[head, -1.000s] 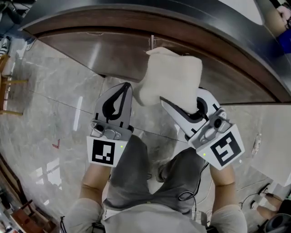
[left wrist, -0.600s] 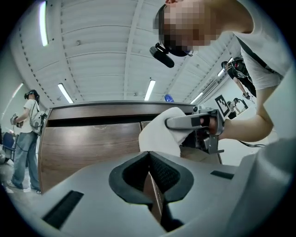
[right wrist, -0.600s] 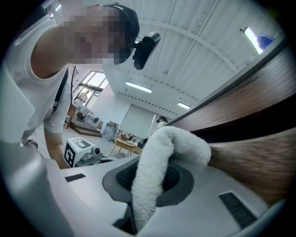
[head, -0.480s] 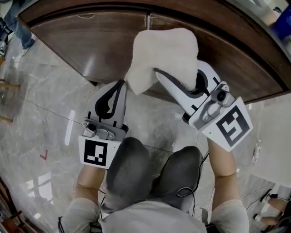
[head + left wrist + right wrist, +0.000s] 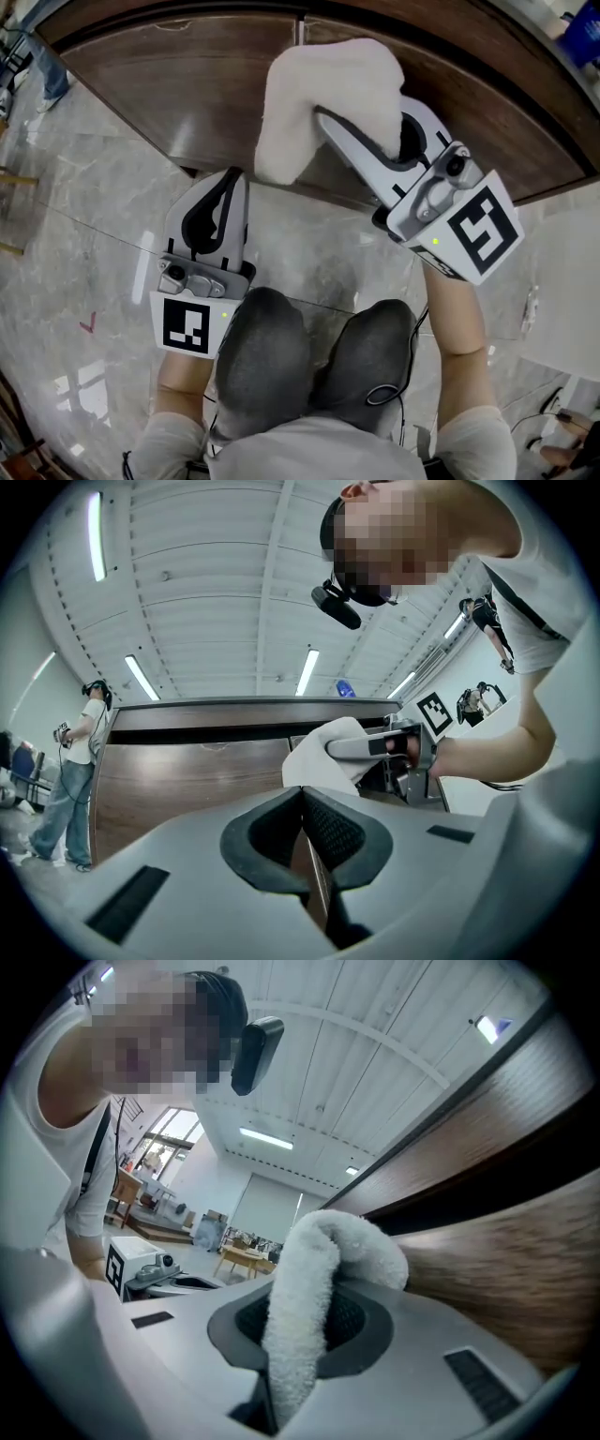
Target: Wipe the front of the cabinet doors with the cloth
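The dark brown cabinet doors (image 5: pixel 187 75) run across the top of the head view, with a seam between two of them just above the cloth. My right gripper (image 5: pixel 323 117) is shut on a white fluffy cloth (image 5: pixel 328 94), which lies against the door front. In the right gripper view the cloth (image 5: pixel 314 1269) folds over the jaws beside the door (image 5: pixel 506 1279). My left gripper (image 5: pixel 228 183) hangs lower, over the floor, shut and empty. In the left gripper view its pads (image 5: pixel 323 827) meet, and the cloth (image 5: pixel 319 757) shows ahead.
Grey marble floor (image 5: pixel 84 187) lies below the cabinet. The holder's knees (image 5: pixel 309 356) are bent under both grippers, with a cable by them. A white panel (image 5: pixel 562 291) stands at the right. Another person (image 5: pixel 80 761) stands far left of the cabinet.
The right gripper has carried the cloth up and forward onto the door front. The left gripper has dropped back slightly to the lower left, still shut.
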